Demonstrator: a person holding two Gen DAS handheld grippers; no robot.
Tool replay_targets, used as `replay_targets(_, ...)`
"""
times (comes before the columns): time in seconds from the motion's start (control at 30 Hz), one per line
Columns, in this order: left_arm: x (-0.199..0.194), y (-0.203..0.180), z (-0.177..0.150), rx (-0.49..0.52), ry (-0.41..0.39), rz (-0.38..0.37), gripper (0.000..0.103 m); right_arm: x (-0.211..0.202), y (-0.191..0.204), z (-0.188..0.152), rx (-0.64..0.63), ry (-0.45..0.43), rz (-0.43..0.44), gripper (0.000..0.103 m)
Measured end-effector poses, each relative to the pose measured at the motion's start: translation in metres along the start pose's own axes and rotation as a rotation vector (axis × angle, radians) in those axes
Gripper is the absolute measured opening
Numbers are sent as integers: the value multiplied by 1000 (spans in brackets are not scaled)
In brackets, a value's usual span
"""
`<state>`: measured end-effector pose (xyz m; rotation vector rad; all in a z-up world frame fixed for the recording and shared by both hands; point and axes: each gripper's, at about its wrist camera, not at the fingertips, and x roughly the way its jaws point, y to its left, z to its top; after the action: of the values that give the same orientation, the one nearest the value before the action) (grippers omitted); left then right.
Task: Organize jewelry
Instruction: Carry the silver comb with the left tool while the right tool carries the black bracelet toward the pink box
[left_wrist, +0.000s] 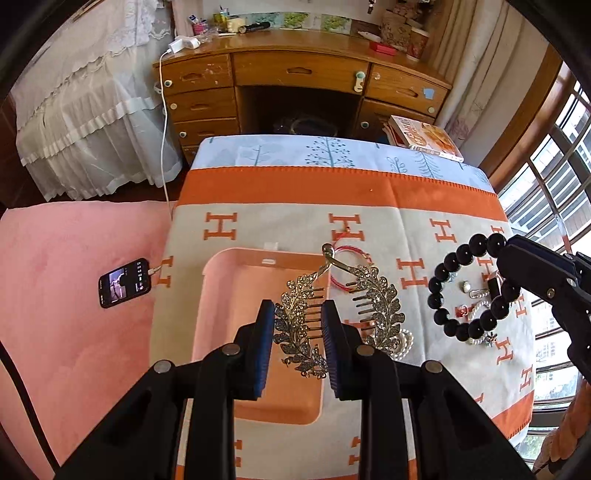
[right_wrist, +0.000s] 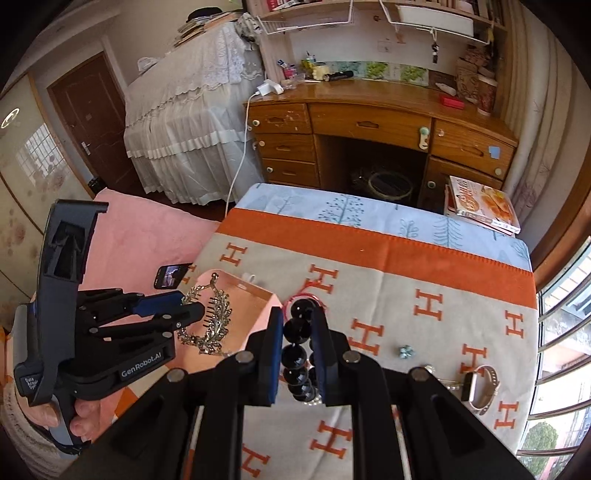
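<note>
Left gripper (left_wrist: 298, 325): fingers clamped on the comb (left_wrist: 303, 321), one leaf wing pinched between the pads, the other wing hanging free past the right finger.
Comb: held above the tray (left_wrist: 221, 295), which lies just under and ahead of the left fingers.
Comb handling: I'd guess stiff metal, light, snaggy; teeth and stones look fragile, so grip the leaf spine.
Right gripper (right_wrist: 298, 354): fingers closed on the bracelet (right_wrist: 295, 332), beads stacked in the gap, the loop dangling beyond the tips.
Bracelet handling: glossy round beads, likely slippery and weighty; the loop stays floppy, so pinch across one bead.
Leftovers: pearls (left_wrist: 404, 341) and a red cord (left_wrist: 347, 267) on the blanket (left_wrist: 424, 229), right of the left fingers.
</note>
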<state>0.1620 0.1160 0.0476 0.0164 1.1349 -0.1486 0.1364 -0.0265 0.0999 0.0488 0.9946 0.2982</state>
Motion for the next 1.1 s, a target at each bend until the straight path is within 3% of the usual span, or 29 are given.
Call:
replay_targets(0.43,61,47,-41,-72,129,-12,23,47,61,14,16,0,104,15)
replay_targets(0.77,87,48,-56,-48,172,-5,24,87,68,16,23,67,149,15)
replay_targets(1.1,95,64,-67,-87,203,-20,24,113,77,16,30,104,212,15)
